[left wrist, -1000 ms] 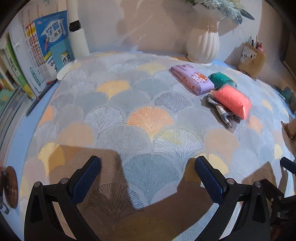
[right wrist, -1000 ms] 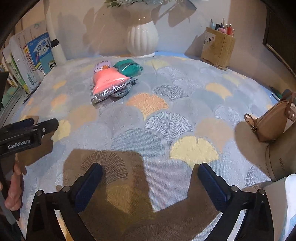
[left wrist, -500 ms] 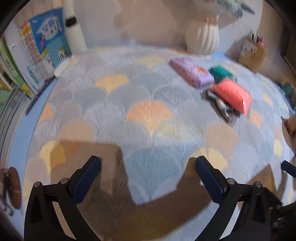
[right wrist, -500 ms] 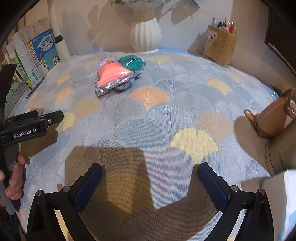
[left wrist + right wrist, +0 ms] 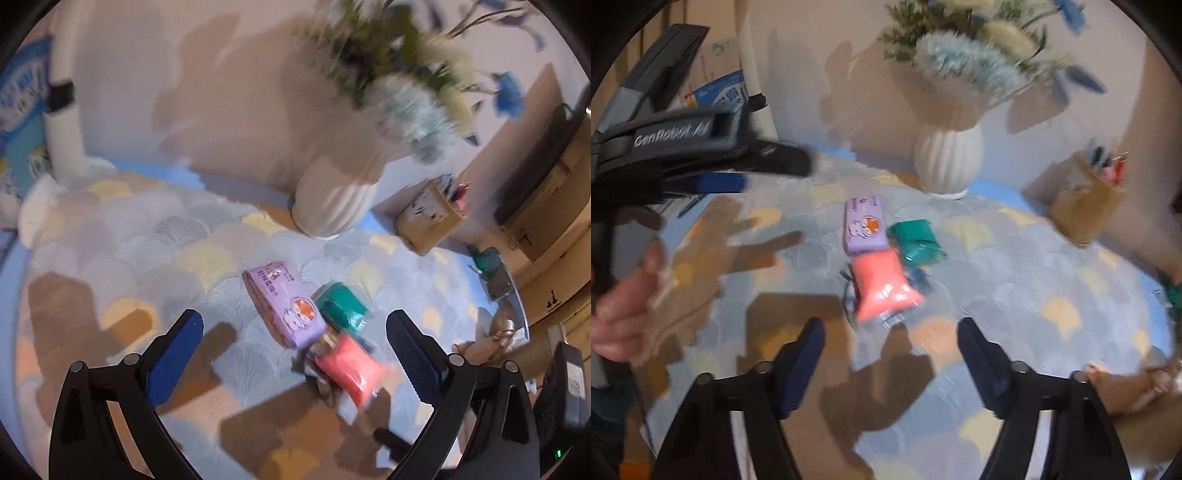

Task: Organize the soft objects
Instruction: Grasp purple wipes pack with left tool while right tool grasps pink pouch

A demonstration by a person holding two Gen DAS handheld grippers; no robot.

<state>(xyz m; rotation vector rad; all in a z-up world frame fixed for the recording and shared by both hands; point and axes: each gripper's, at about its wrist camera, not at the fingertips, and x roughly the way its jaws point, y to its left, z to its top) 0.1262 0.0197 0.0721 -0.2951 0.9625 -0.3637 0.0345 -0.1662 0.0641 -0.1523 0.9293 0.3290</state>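
**Approach to the soft-object pile, both grippers empty**

Both wrist views have swung up and toward the far side of the table since the earlier frames: the small pile of soft packs, formerly distant, now sits just ahead of the fingers in each view, and the white vase (image 5: 948, 162) with its flowers fills the upper frame. Motion blur is heavy. The right gripper (image 5: 891, 363) has just been closing partway; its jaws now stand at a middling gap with nothing between them, only patterned tablecloth (image 5: 1015, 280) below. The left gripper (image 5: 294, 352) stands wide and holds nothing, though the packs appear between its fingers in that view, farther off.

Reading: this looks like the reach phase; no object is yet touched.

Object positions, right wrist view: purple tissue pack (image 5: 865, 226) lies flat near the vase, long axis running away from the camera toward the wall. Green pouch (image 5: 916, 238) lies just beside it on the right. Pink pouch (image 5: 882, 288) is nearest the right gripper, long axis roughly toward it, flared sealed end facing the fingers, resting partly on a darker grey item I cannot identify.

Left wrist view: purple tissue pack (image 5: 283, 304) runs diagonally, upper left to lower right; pink pouch (image 5: 349, 369) likewise.

The left gripper's body and the hand (image 5: 626, 314) holding it show at the left edge of the right view.
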